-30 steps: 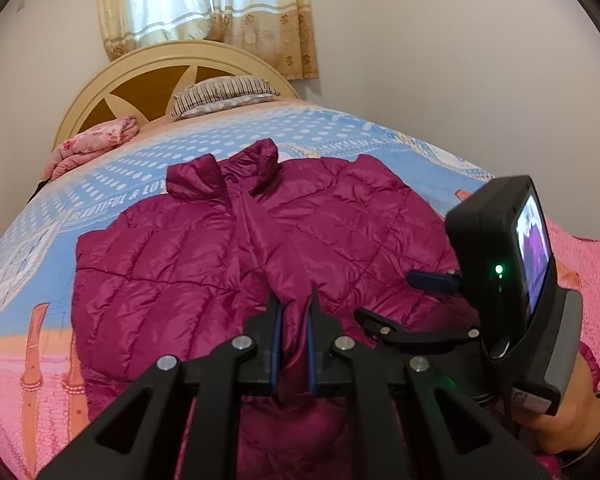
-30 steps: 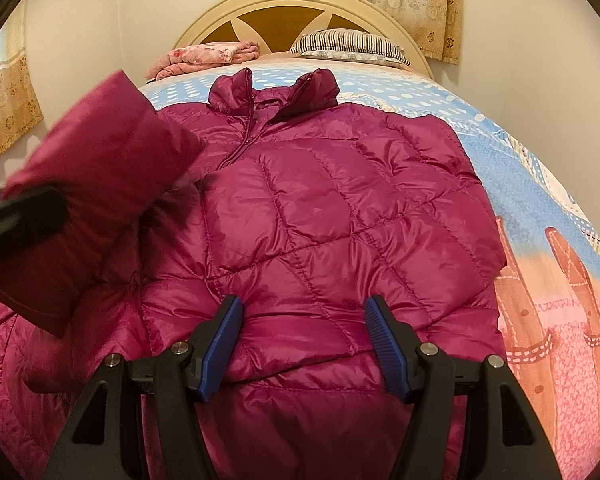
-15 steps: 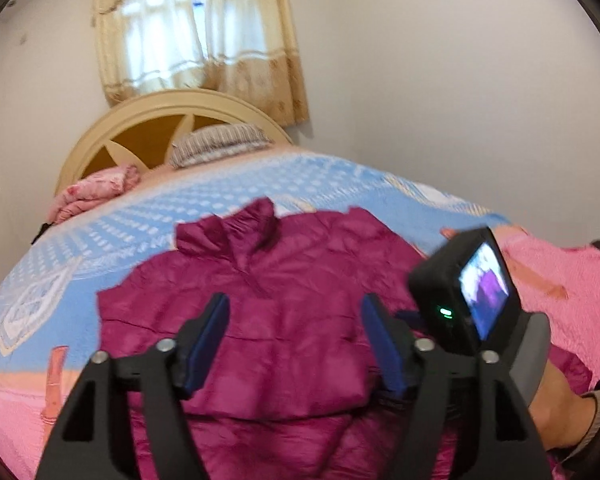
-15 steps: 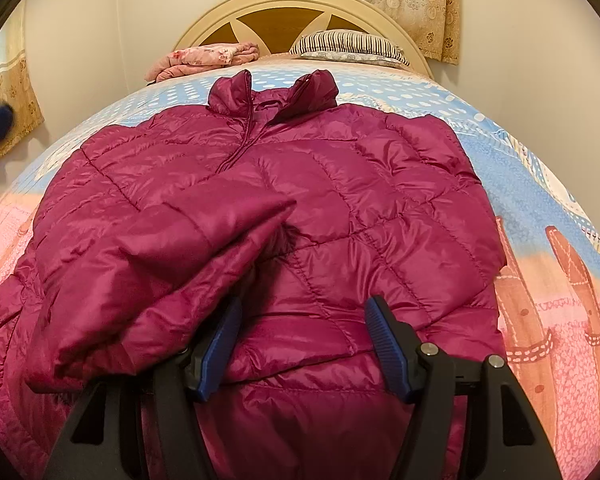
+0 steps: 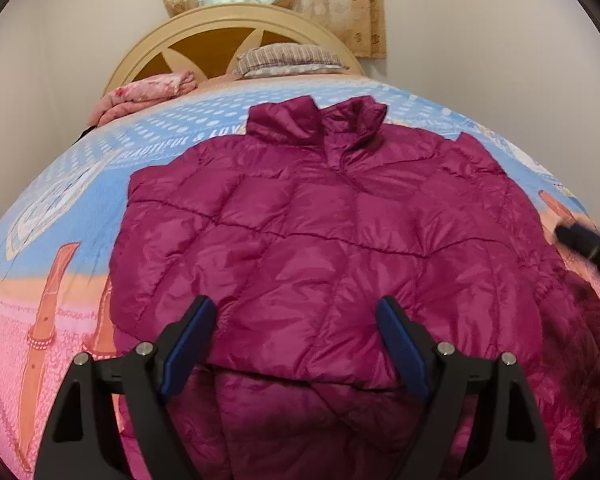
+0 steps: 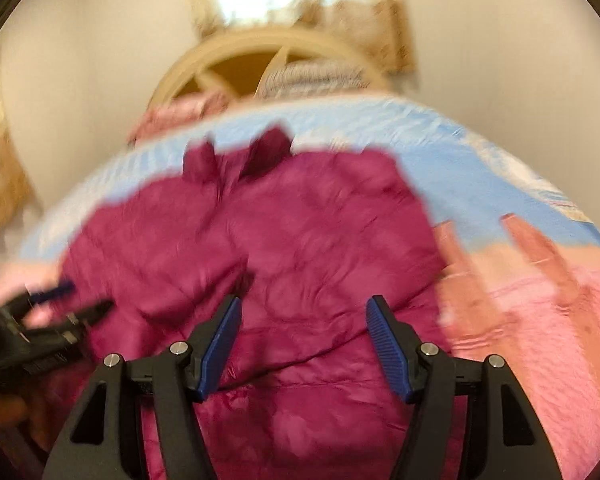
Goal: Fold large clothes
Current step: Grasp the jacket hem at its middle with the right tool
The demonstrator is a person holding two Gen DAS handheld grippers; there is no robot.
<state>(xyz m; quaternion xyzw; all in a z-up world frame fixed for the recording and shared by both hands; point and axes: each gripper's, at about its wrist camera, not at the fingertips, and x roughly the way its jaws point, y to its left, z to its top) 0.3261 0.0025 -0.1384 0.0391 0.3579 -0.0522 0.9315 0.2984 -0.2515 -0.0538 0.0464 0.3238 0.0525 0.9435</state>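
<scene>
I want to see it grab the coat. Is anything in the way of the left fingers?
No, nothing visible is. The left gripper is open right over the purple jacket, with only jacket fabric showing between its fingers.

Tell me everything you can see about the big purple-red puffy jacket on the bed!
The jacket is magenta, shiny and quilted into puffy squares, probably down-filled. It lies flat on the blue and pink bedspread, stand-up collar toward the headboard, front closed. One sleeve lies folded across its front, ending in an edge near the hem. Both grippers hover over its lower part with jaws open; neither grips it.
</scene>
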